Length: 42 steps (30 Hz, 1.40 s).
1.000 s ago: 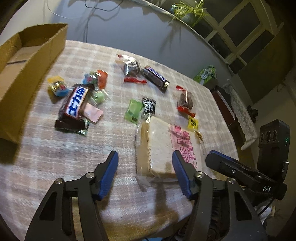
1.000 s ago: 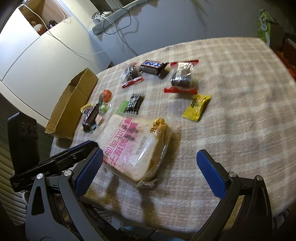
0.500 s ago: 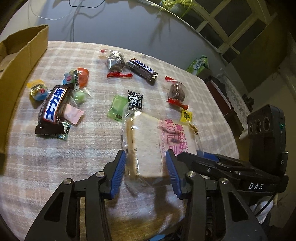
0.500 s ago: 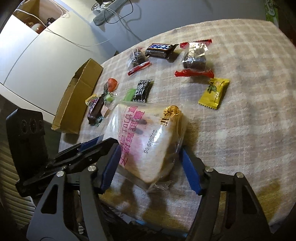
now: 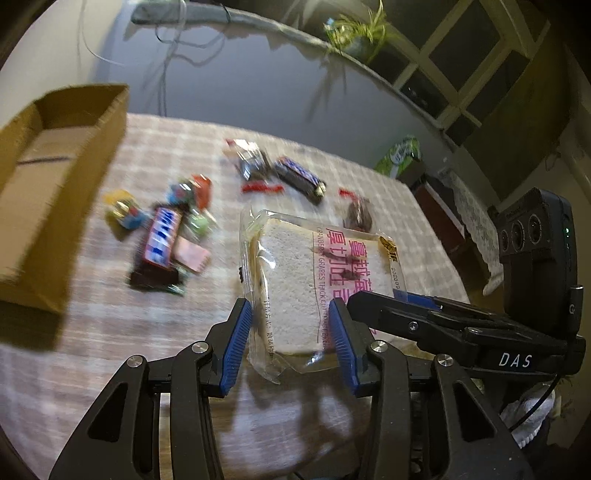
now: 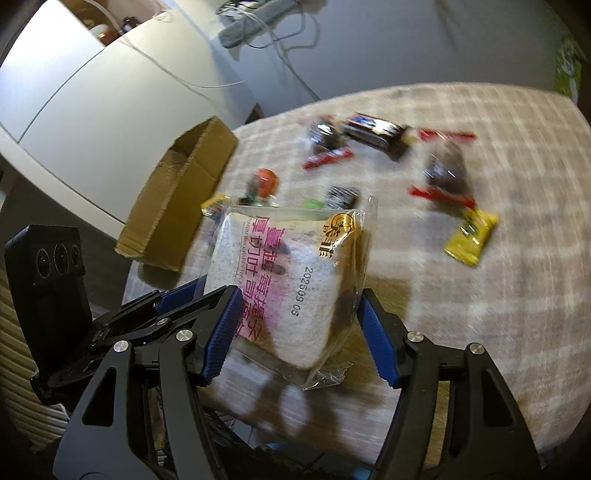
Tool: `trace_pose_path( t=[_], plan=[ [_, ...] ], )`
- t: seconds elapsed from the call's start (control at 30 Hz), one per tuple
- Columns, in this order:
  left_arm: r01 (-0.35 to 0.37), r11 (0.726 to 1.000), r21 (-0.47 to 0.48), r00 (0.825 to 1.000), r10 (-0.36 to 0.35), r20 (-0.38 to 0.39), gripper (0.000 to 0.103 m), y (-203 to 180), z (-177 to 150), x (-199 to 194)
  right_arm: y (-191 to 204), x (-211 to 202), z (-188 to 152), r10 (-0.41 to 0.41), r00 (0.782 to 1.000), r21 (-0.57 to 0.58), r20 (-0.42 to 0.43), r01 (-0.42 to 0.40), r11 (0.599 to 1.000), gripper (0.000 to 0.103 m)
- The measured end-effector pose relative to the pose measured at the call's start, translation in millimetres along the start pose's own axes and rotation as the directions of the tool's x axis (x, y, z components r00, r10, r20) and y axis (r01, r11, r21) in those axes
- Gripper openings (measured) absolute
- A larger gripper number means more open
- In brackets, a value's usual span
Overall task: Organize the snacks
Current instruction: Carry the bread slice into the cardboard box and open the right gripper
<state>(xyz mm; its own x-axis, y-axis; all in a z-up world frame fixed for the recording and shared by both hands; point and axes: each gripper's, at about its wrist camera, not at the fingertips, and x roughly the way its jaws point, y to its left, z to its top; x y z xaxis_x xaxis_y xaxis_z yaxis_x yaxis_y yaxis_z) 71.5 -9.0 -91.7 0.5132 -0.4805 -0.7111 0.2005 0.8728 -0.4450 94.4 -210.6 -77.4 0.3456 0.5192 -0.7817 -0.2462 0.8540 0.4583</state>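
Lifting bread packet (image 5: 310, 284) off surface (image 5: 110, 354), pinched by left gripper (image 5: 291, 341), fingers closing, and right gripper (image 6: 295, 336). Next: carrying over to cardboard box (image 5: 48, 177), releasing inside.

A home: checked tablecloth (image 5: 74, 369), potted plant (image 5: 354, 33), paned window (image 5: 461, 62).

A glossy, crinkled clear-plastic wrapper (image 5: 317, 266) covers the bread. The table (image 5: 74, 369) wears matt woven plaid cloth. At ten o'clock, the box (image 5: 48, 192) is rough, dull brown cardboard. Candy wrappers (image 6: 469, 236) shine like foil.
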Motion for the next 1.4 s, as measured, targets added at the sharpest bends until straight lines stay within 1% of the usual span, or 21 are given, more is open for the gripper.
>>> trace_pose_path(
  t=[0.27,0.53,0.7,0.93,1.13,1.4],
  plan=[
    [-0.045,0.998,-0.043,0.993,0.050,0.111,0.041,37,15,-49,61,15,29,0.044,0.999,-0.114,0.012,-0.042,0.993,0.067],
    [-0.103,0.989,-0.108,0.974,0.122,0.189,0.041,86,25,-86,120,43,51,0.101,0.995,-0.200,-0.003,-0.100,0.975,0.067],
    [-0.140,0.980,-0.138,0.960,0.169,0.222,0.041,109,28,-103,151,64,62,0.134,0.991,-0.246,-0.025,-0.136,0.960,0.067],
    [-0.183,0.966,-0.184,0.946,0.224,0.233,0.041,143,30,-114,182,96,75,0.164,0.984,-0.278,-0.070,-0.177,0.944,0.067],
    [-0.203,0.955,-0.216,0.942,0.251,0.221,0.041,167,33,-115,196,120,81,0.173,0.979,-0.278,-0.107,-0.197,0.940,0.067],
    [-0.213,0.944,-0.252,0.940,0.269,0.211,0.041,185,32,-115,210,145,82,0.147,0.979,-0.305,-0.142,-0.185,0.934,0.067]
  ],
)
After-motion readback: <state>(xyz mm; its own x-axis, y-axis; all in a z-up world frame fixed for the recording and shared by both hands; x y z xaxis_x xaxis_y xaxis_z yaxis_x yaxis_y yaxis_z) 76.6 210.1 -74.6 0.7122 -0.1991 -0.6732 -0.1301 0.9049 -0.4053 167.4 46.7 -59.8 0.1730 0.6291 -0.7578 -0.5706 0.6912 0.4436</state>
